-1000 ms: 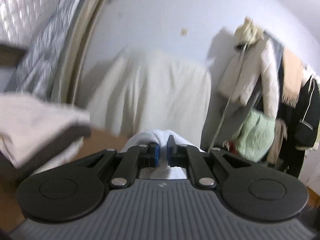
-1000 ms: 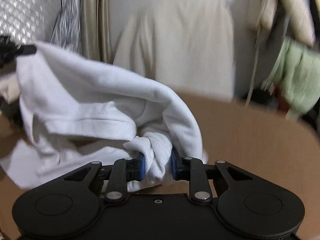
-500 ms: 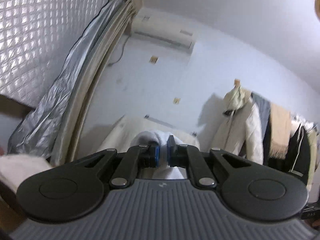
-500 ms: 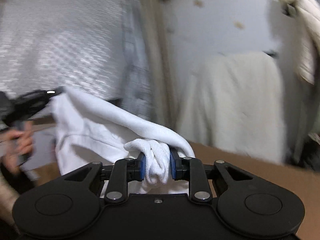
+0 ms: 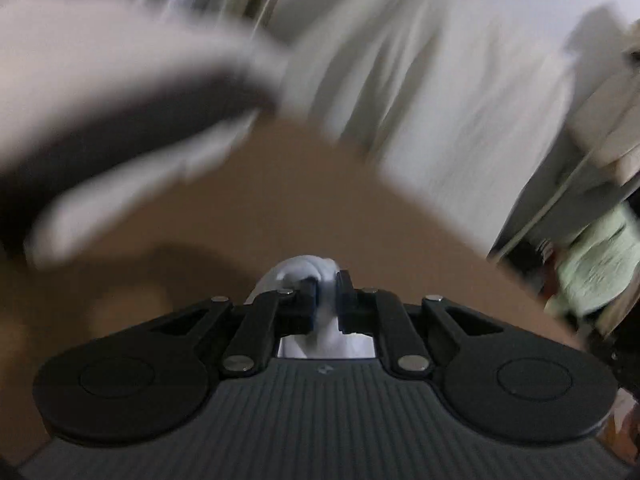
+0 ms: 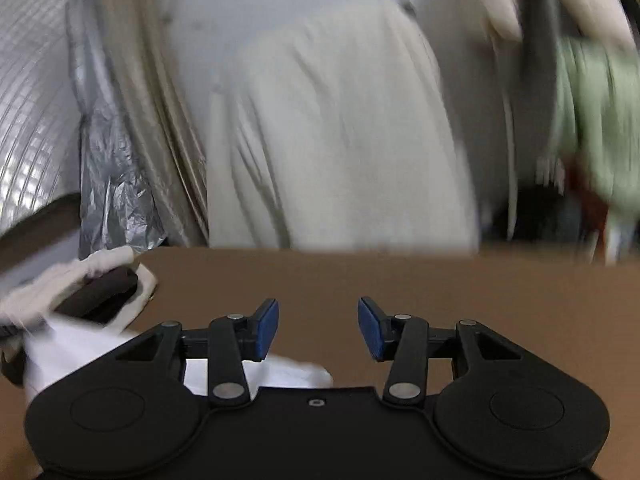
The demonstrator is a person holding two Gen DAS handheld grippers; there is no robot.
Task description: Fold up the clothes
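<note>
Since my right hand-held gripper (image 6: 318, 328) spread wide, dropping the white garment (image 6: 260, 374) onto the counter (image 6: 400, 280), the left hand-held gripper (image 5: 327, 300) alone still pinches cloth.

Count, both views:
- Hand-held grippers: two, the left hand-held gripper (image 5: 327, 300) and the right hand-held gripper (image 6: 318, 330).
- White garment (image 6: 296, 374): one, near left.
- Worktop (image 6: 440, 280): one, brown.
- Cream draped cloth (image 6: 340, 140): one, far centre.
- Green garment (image 6: 592, 120): one, far right.
- Silver plastic sheet (image 6: 116, 184): one, far left.
Remaining shapes too blurred to count.

Brown table (image 6: 400, 280) before pale wall (image 6: 240, 0)
</note>
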